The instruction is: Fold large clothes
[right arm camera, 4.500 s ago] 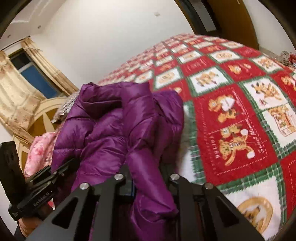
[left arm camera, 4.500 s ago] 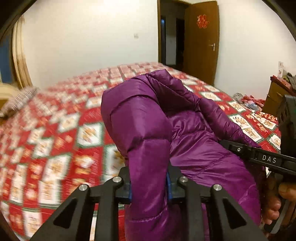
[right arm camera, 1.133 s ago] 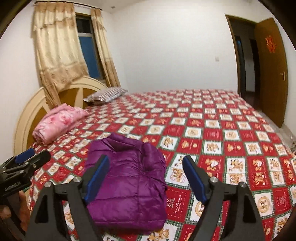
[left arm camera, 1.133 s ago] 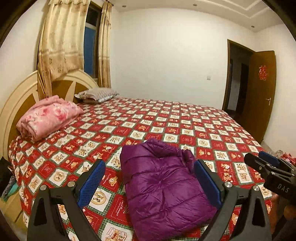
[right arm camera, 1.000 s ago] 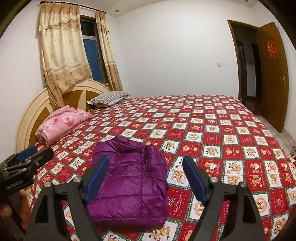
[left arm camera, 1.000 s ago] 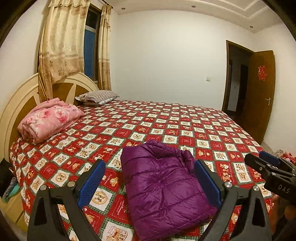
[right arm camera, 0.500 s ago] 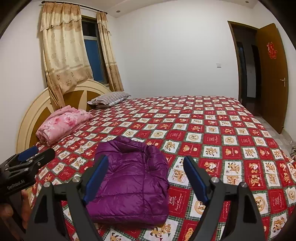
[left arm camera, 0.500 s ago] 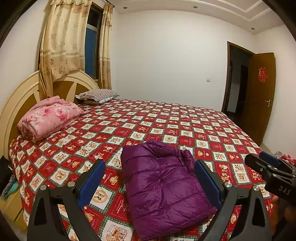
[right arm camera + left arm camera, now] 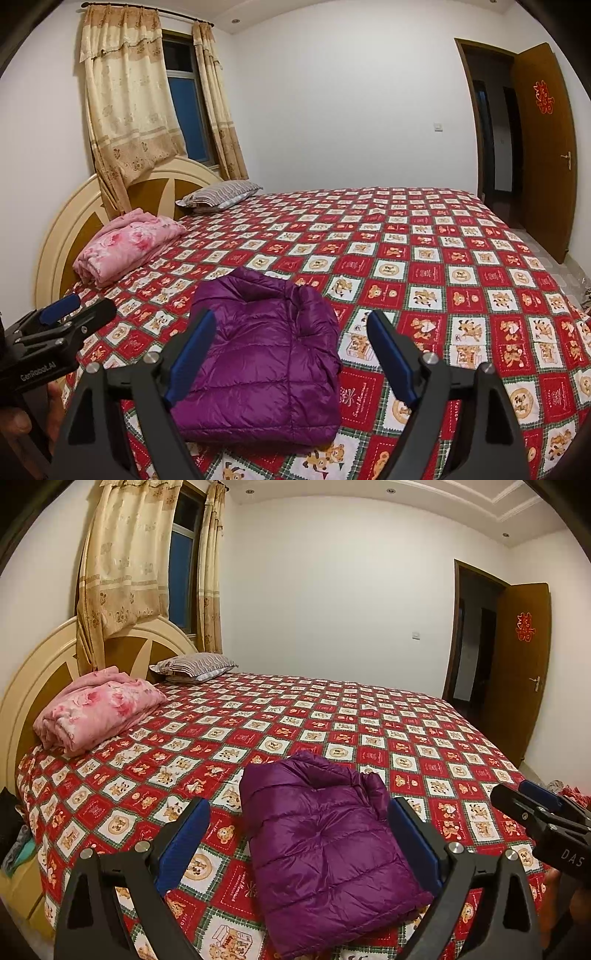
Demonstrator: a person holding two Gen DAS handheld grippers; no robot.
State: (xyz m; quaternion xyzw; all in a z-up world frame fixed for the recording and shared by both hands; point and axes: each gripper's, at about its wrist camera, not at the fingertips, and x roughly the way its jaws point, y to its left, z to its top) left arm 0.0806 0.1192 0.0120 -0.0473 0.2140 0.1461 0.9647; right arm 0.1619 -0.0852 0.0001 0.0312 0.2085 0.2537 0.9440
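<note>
Both hand-held grippers, left (image 9: 297,840) and right (image 9: 291,350), spread wide, empty; folded purple jacket (image 9: 325,853) flat, collar toward far wall.

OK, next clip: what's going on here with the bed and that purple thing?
A person holds a two-finger gripper in each hand over a bed with a red patterned cover. A purple jacket lies folded into a compact bundle near the bed's edge. The left gripper and right gripper are both wide open and hold nothing; neither touches the jacket. A pink quilt and a pillow lie by the headboard. The fold looks finished.
</note>
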